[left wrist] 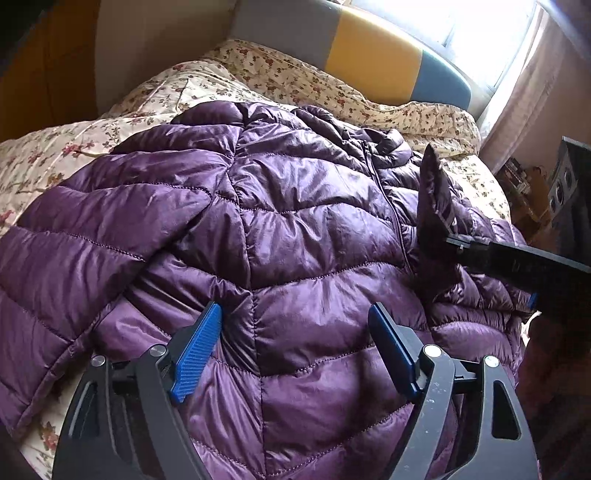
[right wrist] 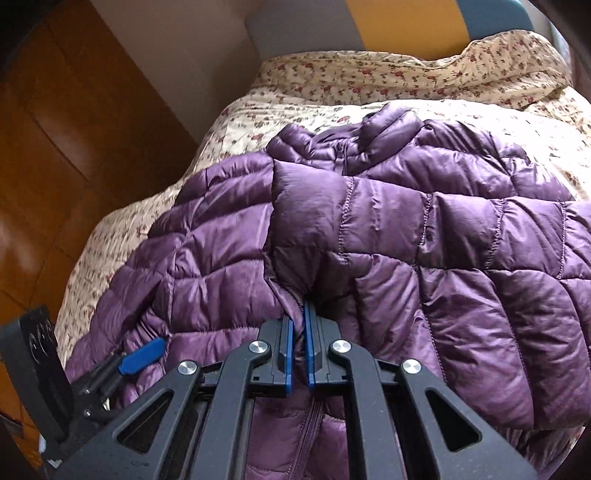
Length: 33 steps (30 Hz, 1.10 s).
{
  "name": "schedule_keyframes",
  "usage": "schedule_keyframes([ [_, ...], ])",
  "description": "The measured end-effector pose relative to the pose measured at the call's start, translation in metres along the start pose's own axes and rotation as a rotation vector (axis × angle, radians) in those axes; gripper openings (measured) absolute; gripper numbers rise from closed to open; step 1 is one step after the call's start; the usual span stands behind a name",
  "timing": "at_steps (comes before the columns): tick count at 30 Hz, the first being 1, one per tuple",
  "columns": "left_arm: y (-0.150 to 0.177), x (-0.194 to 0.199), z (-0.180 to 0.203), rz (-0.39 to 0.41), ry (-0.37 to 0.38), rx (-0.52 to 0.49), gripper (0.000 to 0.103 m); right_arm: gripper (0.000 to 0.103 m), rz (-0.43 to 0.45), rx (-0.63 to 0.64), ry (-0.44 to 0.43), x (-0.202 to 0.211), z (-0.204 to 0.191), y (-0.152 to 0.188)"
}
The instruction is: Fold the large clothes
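Purple and shiny, the quilted jacket [left wrist: 295, 229] lies spread over a bed [left wrist: 122, 107] dressed in a cream quilt printed with small red flowers. Its zip runs up the front toward the collar [right wrist: 391, 125], which points at the headboard [left wrist: 373, 55], a padded panel in grey, yellow and blue. One sleeve [left wrist: 92, 221] is folded in across the body from the left.

The right gripper [right wrist: 300, 325] is closed tight on a pinch of the jacket: a thin ridge of purple fabric stands between its blue pads [right wrist: 288, 354], and the cloth puckers toward them. From the left wrist view that same gripper [left wrist: 458, 240] comes in from the right side, and a flap of the jacket rises upright from its tip, lifted clear of the rest.

The left gripper [left wrist: 295, 325] stands wide apart, low over the near part of the jacket. Its blue pads [left wrist: 195, 354] sit either side of a puffed panel, touching or nearly touching the fabric at their tips, but nothing is clamped between them. In the right wrist view it [right wrist: 136, 358] shows at the lower left edge, resting against the jacket's hem side.

Beyond the bed a wooden wardrobe [right wrist: 55, 166] fills the left wall, and bright light pours from a window [left wrist: 480, 29] behind the headboard.
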<state>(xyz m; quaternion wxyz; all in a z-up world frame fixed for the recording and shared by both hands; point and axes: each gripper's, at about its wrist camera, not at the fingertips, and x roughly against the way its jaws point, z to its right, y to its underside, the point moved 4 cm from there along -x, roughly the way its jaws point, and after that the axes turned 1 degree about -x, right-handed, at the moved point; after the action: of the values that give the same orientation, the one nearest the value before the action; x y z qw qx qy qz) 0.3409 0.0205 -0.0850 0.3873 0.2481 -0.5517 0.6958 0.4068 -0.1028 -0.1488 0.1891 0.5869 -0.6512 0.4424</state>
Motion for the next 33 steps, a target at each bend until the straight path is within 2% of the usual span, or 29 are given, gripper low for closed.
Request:
schedule_keyframes([
  [2, -0.002, 0.0, -0.002, 0.001, -0.003, 0.008, 0.077, 0.005, -0.007, 0.014, 0.005, -0.002, -0.002, 0.002],
  [13, -0.008, -0.001, -0.007, 0.002, 0.003, 0.035, 0.076, 0.006, -0.057, 0.125, 0.037, -0.017, -0.013, 0.008],
  [15, -0.009, 0.0, -0.008, 0.001, 0.01, 0.043, 0.075, 0.015, -0.076, 0.135, 0.013, -0.02, -0.015, 0.01],
  [16, -0.01, 0.0, -0.009, 0.0, 0.011, 0.046, 0.072, 0.018, -0.08, 0.137, 0.009, -0.021, -0.016, 0.012],
  [19, -0.013, 0.001, -0.011, -0.005, 0.03, 0.064, 0.072, 0.026, -0.078, 0.135, -0.013, -0.019, -0.018, 0.014],
  [21, -0.016, 0.003, -0.01, -0.005, 0.043, 0.071, 0.068, 0.043, -0.071, 0.131, -0.014, -0.014, -0.019, 0.015],
  [25, -0.023, 0.007, -0.002, 0.007, 0.068, 0.066, 0.068, 0.046, -0.038, 0.142, 0.014, 0.0, -0.018, 0.015],
  [33, -0.032, 0.0, 0.021, 0.006, 0.069, 0.026, 0.068, 0.048, -0.014, 0.259, 0.174, 0.02, -0.01, 0.026],
])
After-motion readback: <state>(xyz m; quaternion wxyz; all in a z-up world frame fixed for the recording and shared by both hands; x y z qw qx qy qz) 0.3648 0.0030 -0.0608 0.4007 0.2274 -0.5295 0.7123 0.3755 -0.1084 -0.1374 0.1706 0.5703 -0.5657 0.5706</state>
